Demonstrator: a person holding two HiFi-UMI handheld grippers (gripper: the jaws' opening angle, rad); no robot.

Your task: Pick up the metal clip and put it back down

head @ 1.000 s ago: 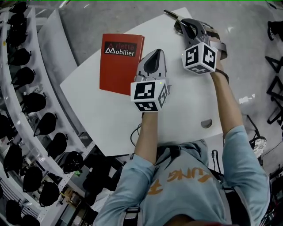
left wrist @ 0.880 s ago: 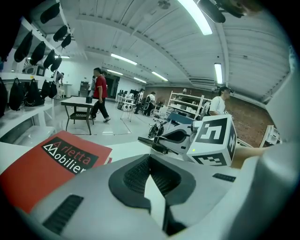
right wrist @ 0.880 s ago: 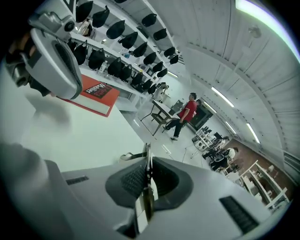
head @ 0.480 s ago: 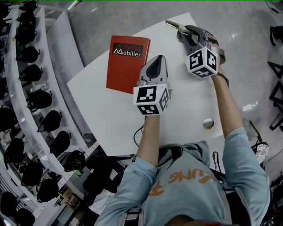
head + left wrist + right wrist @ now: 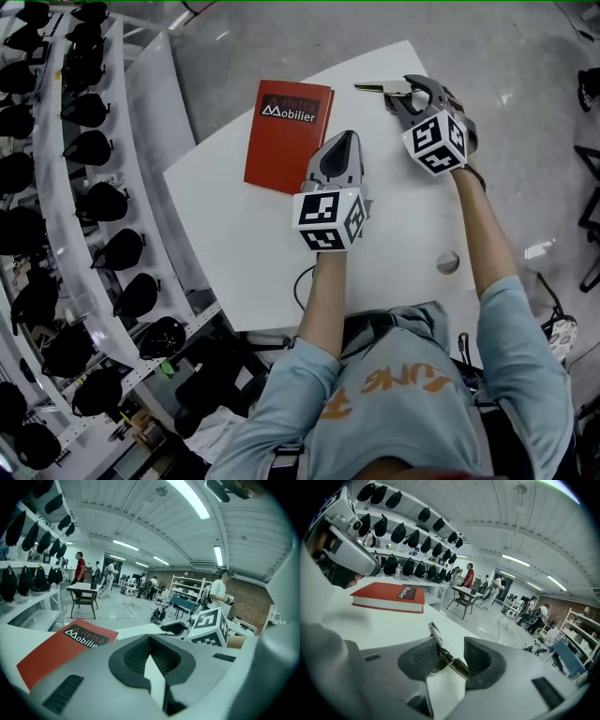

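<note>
My head view looks steeply down on the table [image 5: 234, 216], while both gripper views skim it close, all sharing the red book [image 5: 289, 136] at twelve o'clock.

Open-plan lab/workshop: ceiling strip lights [image 5: 192, 498], shelf racks [image 5: 141, 122] left, work tables [image 5: 82, 588] and people [image 5: 80, 569] far.

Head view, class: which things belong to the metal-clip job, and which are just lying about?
Belongs to the job:
metal clip, lying between the jaws of the right gripper, which have just been opening
white table, where the clip rests

Just lying about:
red book
round grey cap set in the tabletop
left gripper, shut and empty, idle
</note>
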